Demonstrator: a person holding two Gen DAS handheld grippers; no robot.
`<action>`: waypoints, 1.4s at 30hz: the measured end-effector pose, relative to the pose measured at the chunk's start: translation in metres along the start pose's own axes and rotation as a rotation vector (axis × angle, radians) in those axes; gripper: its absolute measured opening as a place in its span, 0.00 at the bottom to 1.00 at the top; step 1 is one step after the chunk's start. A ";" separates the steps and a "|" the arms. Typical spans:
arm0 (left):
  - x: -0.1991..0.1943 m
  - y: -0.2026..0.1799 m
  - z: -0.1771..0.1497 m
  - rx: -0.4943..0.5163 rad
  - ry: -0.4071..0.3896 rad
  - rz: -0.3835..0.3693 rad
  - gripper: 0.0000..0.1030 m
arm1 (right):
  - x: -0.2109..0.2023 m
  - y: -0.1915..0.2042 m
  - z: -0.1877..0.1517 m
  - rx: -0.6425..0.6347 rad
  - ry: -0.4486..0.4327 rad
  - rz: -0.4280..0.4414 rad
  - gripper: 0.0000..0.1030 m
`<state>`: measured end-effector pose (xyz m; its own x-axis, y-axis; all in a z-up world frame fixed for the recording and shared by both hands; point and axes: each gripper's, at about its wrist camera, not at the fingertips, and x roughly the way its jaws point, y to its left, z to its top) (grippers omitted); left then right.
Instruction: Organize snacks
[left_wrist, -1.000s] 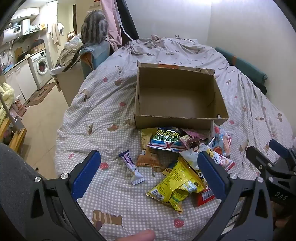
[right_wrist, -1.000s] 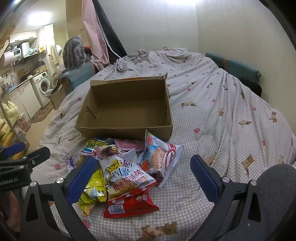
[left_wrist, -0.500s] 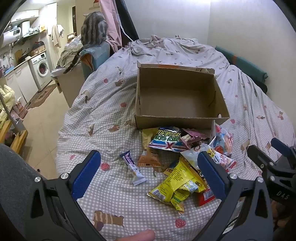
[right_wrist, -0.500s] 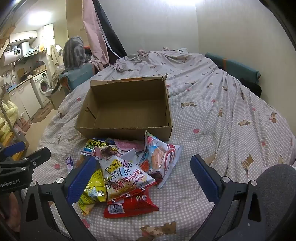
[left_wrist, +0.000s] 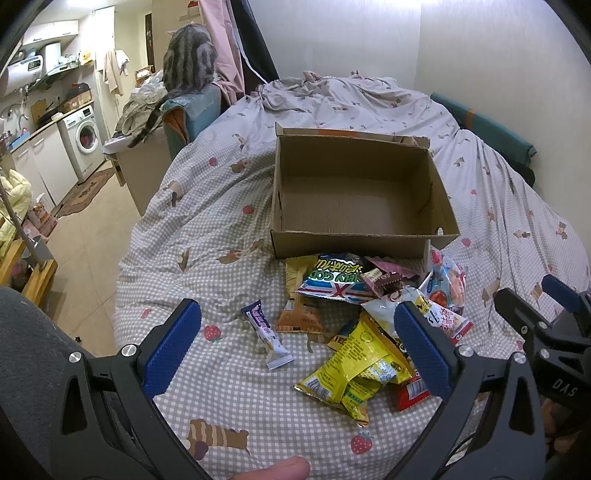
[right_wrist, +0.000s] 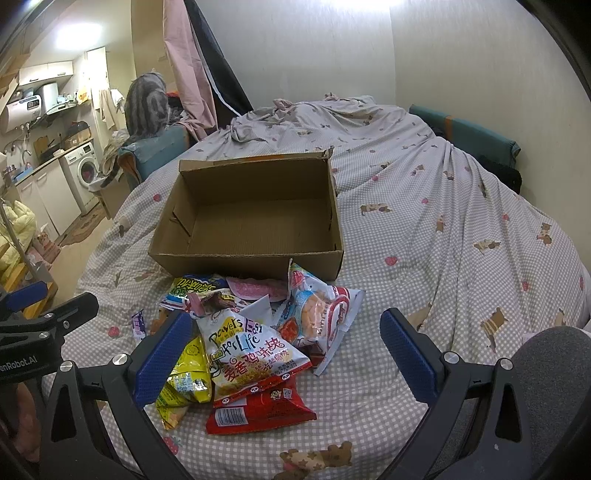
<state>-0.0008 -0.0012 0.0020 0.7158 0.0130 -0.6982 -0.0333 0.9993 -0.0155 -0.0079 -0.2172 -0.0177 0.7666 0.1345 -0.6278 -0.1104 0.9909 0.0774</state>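
Nothing packed yet: cardboard box sits empty on the bed ahead of both tools, snack pile lies loose between box and tools, left tool and right tool both spread, holding nothing.

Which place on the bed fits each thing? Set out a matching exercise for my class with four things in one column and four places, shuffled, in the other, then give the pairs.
Things:
1. cardboard box
2. purple-and-white snack bar
3. red packet
4. yellow bag

Places:
A. at the bottom of the pile, under the white chicken-snack bag
B. alone on the bedspread, left of the pile
C. behind the pile, open and empty
D. at the pile's near edge, beside the left gripper's right finger

Pairs: 1-C, 2-B, 3-A, 4-D
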 end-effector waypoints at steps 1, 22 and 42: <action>0.000 0.000 0.000 0.000 -0.001 -0.001 1.00 | 0.000 0.000 0.000 0.000 0.000 0.000 1.00; 0.000 -0.001 -0.002 -0.007 -0.001 -0.002 1.00 | -0.001 0.000 0.000 0.001 -0.001 -0.002 1.00; 0.000 0.000 -0.002 -0.005 0.001 0.001 1.00 | -0.001 -0.001 0.000 0.010 -0.005 0.003 1.00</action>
<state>-0.0024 -0.0011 0.0005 0.7149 0.0143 -0.6990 -0.0375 0.9991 -0.0180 -0.0085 -0.2182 -0.0171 0.7694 0.1380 -0.6237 -0.1067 0.9904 0.0874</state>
